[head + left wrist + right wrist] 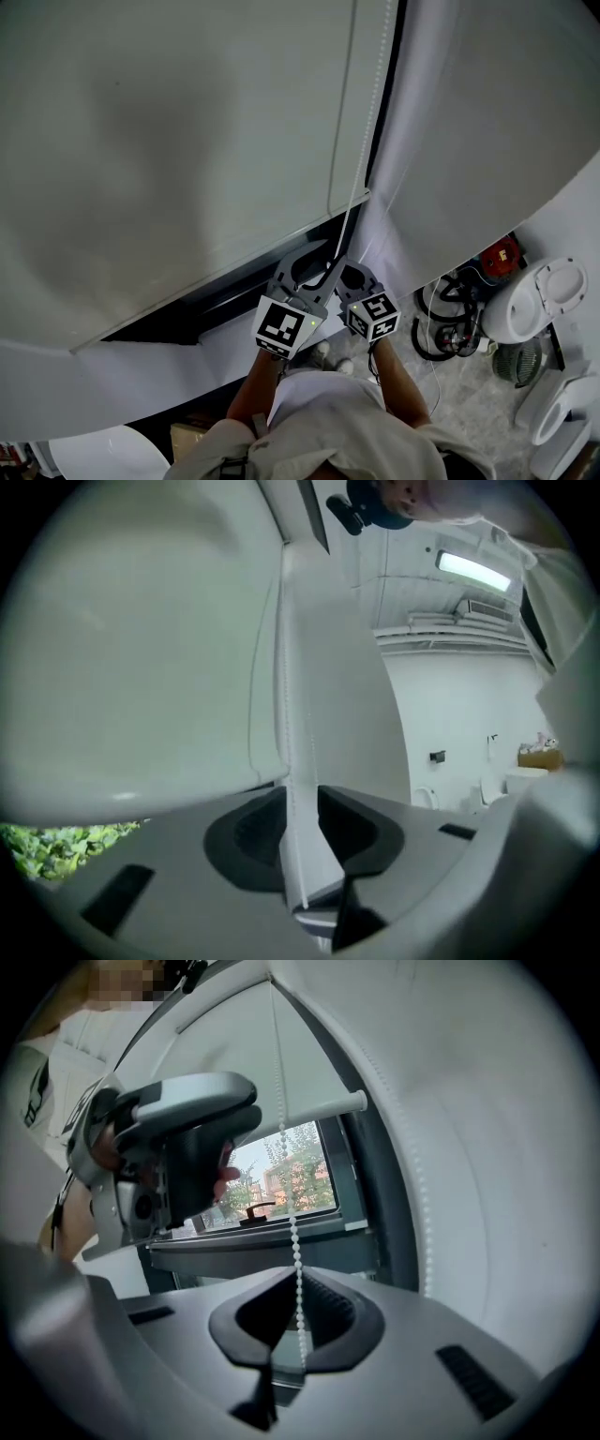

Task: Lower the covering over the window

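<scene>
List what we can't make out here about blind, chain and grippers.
- Blind, top end: cut off by head view's upper edge.
- Bead chain below right gripper: hidden by its body, right gripper view.
- Whether left gripper touches the chain: white on white, left gripper view.

Grippers below the roller blind

Left gripper (312, 267) and right gripper (352, 278) sit side by side. The bead chain (375, 112) runs up from their tips, and the roller blind (169, 141) spreads above-left.

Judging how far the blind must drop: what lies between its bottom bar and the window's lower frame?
Bare glass with a dark handle low down, seen in the right gripper view.
</scene>
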Demonstrator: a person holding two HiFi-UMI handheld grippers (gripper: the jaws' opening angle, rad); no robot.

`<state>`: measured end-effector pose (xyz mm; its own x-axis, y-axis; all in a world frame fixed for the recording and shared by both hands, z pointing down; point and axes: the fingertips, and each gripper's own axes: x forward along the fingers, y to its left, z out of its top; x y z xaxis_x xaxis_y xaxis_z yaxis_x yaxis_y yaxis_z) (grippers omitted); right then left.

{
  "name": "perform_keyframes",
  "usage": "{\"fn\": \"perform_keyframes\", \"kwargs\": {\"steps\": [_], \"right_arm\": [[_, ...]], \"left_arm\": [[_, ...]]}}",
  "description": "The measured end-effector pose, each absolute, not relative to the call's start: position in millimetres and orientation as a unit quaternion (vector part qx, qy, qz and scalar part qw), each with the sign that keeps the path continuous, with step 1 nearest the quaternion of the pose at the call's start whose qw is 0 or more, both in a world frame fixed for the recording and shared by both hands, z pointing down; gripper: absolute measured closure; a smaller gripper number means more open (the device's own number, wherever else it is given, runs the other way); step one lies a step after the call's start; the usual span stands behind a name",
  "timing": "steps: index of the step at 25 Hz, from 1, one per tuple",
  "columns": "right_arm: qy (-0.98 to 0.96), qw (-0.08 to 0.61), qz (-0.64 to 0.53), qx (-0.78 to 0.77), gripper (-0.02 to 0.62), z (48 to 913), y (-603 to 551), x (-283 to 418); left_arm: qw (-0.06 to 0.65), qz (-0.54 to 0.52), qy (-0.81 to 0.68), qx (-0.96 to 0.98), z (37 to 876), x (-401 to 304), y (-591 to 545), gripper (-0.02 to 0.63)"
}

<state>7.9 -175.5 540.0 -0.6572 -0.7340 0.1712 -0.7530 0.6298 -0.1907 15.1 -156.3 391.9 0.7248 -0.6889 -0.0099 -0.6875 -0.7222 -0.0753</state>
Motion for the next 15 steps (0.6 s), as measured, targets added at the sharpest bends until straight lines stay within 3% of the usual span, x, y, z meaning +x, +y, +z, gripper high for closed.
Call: {"fn": "perform_keyframes", "kwargs": {"steps": [8, 11, 15], "right_arm": [[-0.900, 0.041, 0.120, 0.416, 0.588, 540.1, -174.9, 6.1], [-0.899, 0.042, 0.119, 0.418, 0.588, 542.7, -174.4, 5.0], [-0.899, 0.059, 0.122, 0.417, 0.588, 553.6, -172.0, -2.9]], "left_arm": [[0.066, 0.001, 0.373, -0.926, 360.9, 31.4, -177.5, 0.510], [0.074, 0.005, 0.382, -0.921, 360.7, 32.1, -179.6, 0.584], [0.058, 0.015, 0.385, -0.921, 371.4, 22.2, -178.3, 0.592]]}}
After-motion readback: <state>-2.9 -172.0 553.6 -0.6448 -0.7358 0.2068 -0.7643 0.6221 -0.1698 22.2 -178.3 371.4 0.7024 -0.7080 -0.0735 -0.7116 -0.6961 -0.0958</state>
